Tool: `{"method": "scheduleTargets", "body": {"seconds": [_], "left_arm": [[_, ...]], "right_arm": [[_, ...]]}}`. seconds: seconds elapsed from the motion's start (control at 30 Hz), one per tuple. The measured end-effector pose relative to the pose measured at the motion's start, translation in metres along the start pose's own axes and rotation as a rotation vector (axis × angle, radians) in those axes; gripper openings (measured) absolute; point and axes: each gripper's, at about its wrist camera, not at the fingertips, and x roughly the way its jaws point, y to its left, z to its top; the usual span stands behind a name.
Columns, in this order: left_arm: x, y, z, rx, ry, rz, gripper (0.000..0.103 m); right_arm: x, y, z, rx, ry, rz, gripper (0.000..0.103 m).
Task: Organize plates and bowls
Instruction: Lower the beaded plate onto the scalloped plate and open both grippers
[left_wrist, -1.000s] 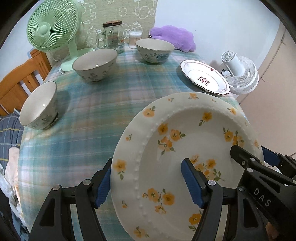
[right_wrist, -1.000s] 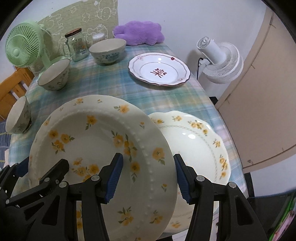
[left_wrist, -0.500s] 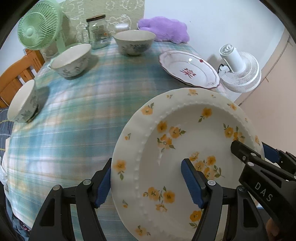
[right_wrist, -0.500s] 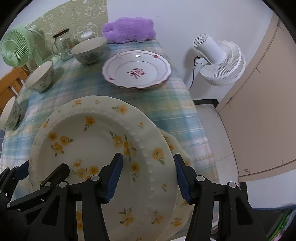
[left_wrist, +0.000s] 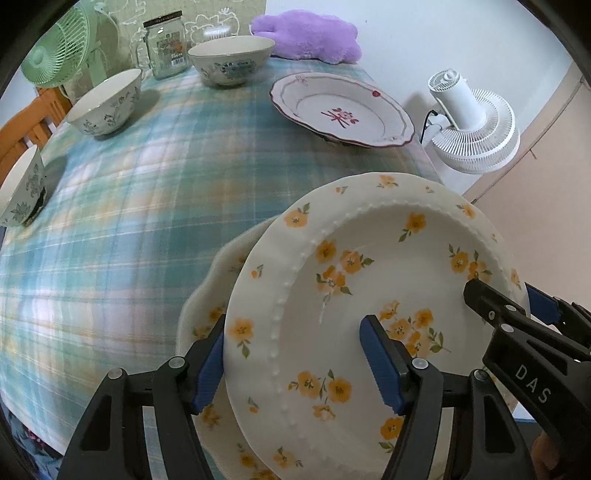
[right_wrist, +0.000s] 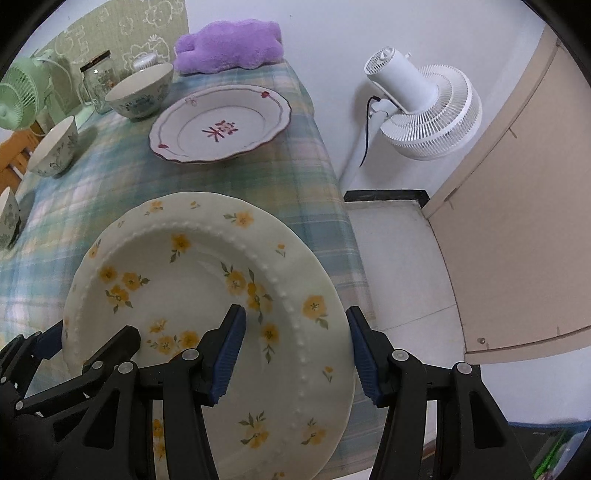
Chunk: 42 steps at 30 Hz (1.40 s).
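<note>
The yellow-flowered plate, clenched at opposite rims by the left tongs and right tongs, has been carried over the second flowered plate at the desk edge; stacking seems imminent.

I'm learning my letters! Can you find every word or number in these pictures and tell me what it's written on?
"DAS": white letters on the black right gripper, seen in the left wrist view.
Label and barcode on the glass jar: too small and blurred to read.
Red mark in the middle of the red-rimmed plate: looks like a written character or a drawing, I cannot tell which.
Nothing else bears writing.
</note>
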Motion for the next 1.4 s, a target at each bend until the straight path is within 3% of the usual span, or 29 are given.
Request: {"method": "scheduleTargets", "body": {"seconds": [0.37,0.63,0.9,1.4], "left_arm": [[0.01,0.0,-0.007,-0.066,0.012,0.028,0.072],[0.012,-0.007,-0.006,-0.053,-0.004,0.104,0.073],[0.014,-0.022,-0.004,-0.013,-0.015,0.207,0.076],[0.004,-0.011,-0.004,-0.035,0.024,0.201,0.076]], "right_arm": [[0.006,-0.002,-0.003,-0.039,0.008,0.037,0.058],[0.01,-0.003,-0.006,-0.038,0.018,0.04,0.051],[0.009,-0.003,-0.01,-0.055,0.017,0.065,0.05],[0.006,-0.001,-0.009,-0.093,0.015,0.104,0.047]]}}
